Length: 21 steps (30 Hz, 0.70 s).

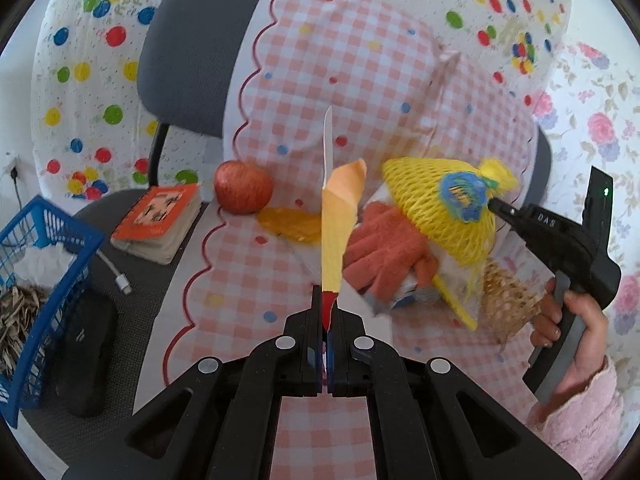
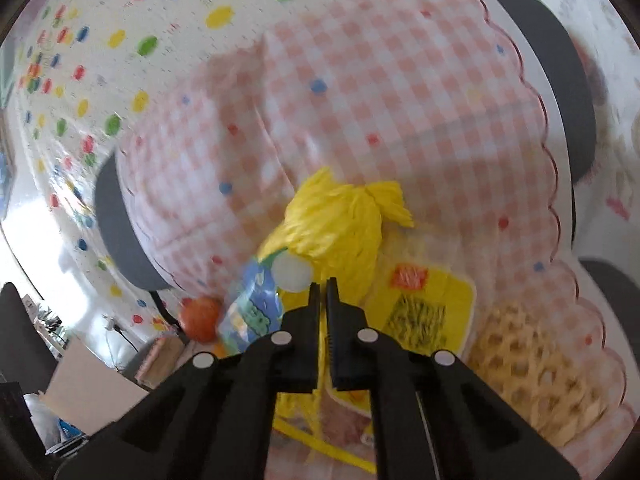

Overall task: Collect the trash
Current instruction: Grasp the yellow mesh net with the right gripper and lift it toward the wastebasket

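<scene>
Left wrist view: my left gripper point(image 1: 327, 312) pinches a flat yellow-and-red paper wrapper point(image 1: 335, 236), my right gripper point(image 1: 496, 203) clamps a yellow plastic mesh fruit net point(image 1: 436, 204).

The wrapper stands upright, edge-on between my left jaws, raised over the pink-checked cloth point(image 1: 344, 80) draped on the grey chair point(image 1: 188, 64). The net hangs off my right jaws, which sit almost pressed together on its bunched end by the blue label; in the right wrist view the net point(image 2: 340, 224) is blurred just past my fingertips. On the cloth lie a red apple point(image 1: 243, 192), an orange knitted glove point(image 1: 384, 248) and a tan foam fruit sleeve point(image 1: 508, 300). A blue wire basket point(image 1: 60, 248) stands at far left, an orange-covered book point(image 1: 160, 220) beside it.
</scene>
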Motion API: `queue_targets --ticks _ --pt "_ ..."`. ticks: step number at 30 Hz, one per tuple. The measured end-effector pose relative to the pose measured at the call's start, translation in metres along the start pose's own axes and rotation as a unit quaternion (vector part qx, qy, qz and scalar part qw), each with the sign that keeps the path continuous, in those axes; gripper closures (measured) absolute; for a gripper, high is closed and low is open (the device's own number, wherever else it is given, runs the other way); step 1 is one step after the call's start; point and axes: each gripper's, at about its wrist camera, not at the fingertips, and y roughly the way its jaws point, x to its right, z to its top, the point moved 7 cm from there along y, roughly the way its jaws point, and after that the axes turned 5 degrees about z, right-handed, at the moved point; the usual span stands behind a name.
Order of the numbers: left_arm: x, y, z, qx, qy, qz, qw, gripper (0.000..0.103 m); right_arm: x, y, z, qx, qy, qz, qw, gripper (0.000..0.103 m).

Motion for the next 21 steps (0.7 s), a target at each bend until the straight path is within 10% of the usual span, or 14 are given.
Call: queue_targets --ticks 8,21 --pt "0.051 -0.073 0.032 0.085 0.038 -0.024 0.9953 0.102 -0.051 -0.109 0.043 0.090 -0.093 -0.014 0.991 0.100" --pt "0.137 -0.128 -0.027 0.076 0.097 -0.111 0.9862 0.102 -0.025 -0.275 -0.020 0.103 -0.106 -0.069 0.987 0.100"
